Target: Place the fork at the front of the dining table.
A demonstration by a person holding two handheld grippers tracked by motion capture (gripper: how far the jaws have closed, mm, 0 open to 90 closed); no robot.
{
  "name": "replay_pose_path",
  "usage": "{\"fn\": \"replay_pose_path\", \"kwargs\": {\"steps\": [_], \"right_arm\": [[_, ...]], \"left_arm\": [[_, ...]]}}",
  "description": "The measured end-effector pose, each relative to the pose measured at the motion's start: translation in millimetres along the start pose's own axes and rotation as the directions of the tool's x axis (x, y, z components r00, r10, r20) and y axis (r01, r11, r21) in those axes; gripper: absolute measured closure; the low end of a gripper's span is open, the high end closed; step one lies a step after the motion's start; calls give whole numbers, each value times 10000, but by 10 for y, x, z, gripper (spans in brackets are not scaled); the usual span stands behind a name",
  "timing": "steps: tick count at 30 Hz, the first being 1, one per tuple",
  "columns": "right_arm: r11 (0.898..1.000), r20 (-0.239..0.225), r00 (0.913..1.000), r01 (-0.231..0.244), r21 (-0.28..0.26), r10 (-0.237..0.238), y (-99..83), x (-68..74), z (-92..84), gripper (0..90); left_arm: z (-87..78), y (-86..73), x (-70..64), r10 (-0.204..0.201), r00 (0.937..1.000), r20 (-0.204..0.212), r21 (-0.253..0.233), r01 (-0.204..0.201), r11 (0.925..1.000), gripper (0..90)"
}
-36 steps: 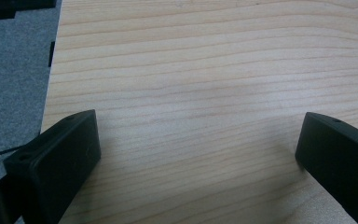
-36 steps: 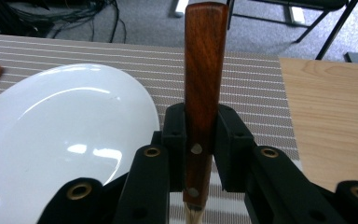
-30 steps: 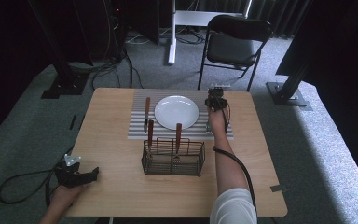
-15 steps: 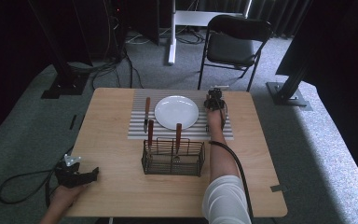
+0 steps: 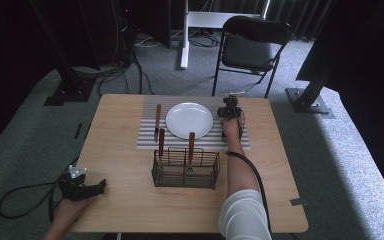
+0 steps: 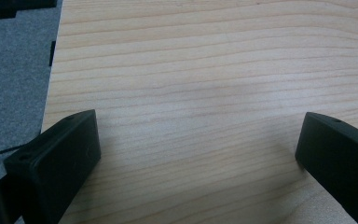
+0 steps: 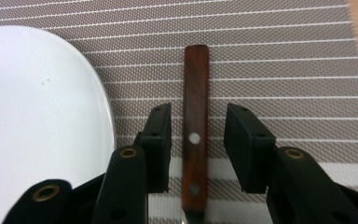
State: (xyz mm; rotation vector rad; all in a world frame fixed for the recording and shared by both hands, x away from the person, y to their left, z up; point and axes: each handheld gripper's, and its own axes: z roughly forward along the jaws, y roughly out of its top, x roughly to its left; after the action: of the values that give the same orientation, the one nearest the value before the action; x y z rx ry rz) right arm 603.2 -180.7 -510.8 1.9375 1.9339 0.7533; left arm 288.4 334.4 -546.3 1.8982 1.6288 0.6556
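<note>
Two tongs in play: left tongs (image 5: 99,187) rest at the near-left corner of the surface (image 5: 125,200), jaws wide apart over bare wood, gripping nothing. Mid-surface, wire basket (image 5: 185,168) holds two wooden-handled utensils upright. Far right, right tongs (image 7: 198,140) straddle a wooden-handled utensil (image 7: 195,135) flat on the striped mat (image 7: 284,70) just right of the white plate (image 7: 37,116), jaws part open, small gaps either side of the handle.
</note>
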Motion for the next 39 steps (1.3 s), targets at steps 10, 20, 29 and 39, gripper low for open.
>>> {"fn": "replay_pose_path", "kwargs": {"steps": [10, 20, 29, 39], "right_arm": [[9997, -1005, 9947, 201, -127, -213, -111, -61, -216, 212], [9877, -967, 9851, 1348, -788, -1422, -349, 35, -352, 179], [9748, -1059, 9724, 1970, -1042, -2078, -469, 126, -461, 173], [9736, -1190, 9720, 1870, -1305, -2027, -633, 86, -586, 173]], "left_arm": [[-1, 0, 0, 4, 10000, -2, 6, -4, 10000, 0], [0, 1, 0, 2, 10000, -1, 5, -2, 10000, 0], [0, 1, 1, 12, 10000, 0, 7, -12, 10000, 0], [0, 1, 1, 7, 10000, -2, 8, -7, 10000, 0]]}}
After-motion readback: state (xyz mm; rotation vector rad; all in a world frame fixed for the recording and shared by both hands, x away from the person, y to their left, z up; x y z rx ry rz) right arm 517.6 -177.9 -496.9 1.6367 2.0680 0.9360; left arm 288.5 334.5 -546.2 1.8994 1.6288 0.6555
